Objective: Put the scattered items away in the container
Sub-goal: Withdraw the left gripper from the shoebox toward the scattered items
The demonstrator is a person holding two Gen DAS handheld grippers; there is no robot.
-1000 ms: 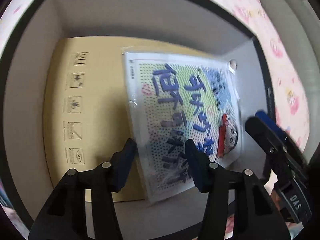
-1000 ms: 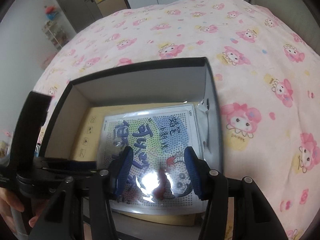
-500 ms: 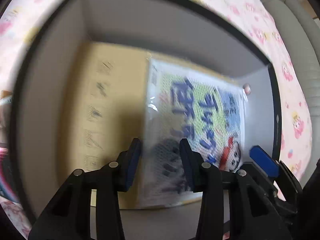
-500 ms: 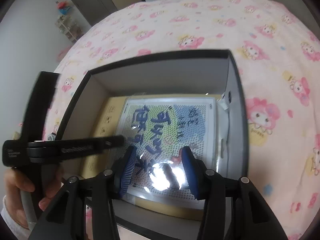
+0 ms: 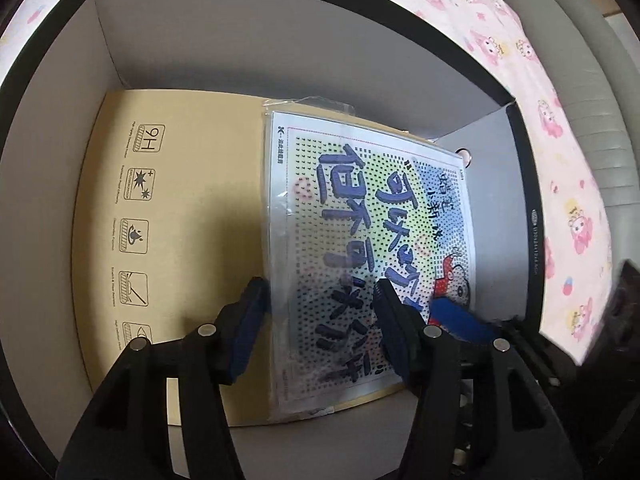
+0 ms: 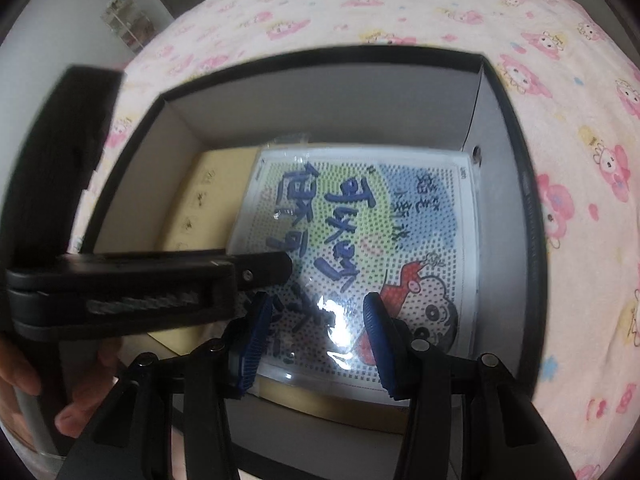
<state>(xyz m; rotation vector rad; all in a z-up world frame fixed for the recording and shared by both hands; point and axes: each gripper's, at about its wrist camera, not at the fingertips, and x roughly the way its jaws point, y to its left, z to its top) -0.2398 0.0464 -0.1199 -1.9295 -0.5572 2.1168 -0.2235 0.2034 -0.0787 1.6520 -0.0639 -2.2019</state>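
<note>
Box (image 5: 280, 40) on bed (image 6: 360, 8): bead kit (image 5: 372, 248) flat at 3 o'clock atop carton (image 5: 180, 220); left claw (image 5: 320, 312), right claw (image 6: 316, 320) spread, empty, released above it.

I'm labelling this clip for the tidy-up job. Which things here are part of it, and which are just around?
Part of the job:
- black box, the container
- bagged bead-art sheet, lying inside on a tan flat package
- left gripper and right gripper, both open over the box

Just around:
- pink cartoon-print bedspread
- grey headboard
- shelf by the wall
</note>
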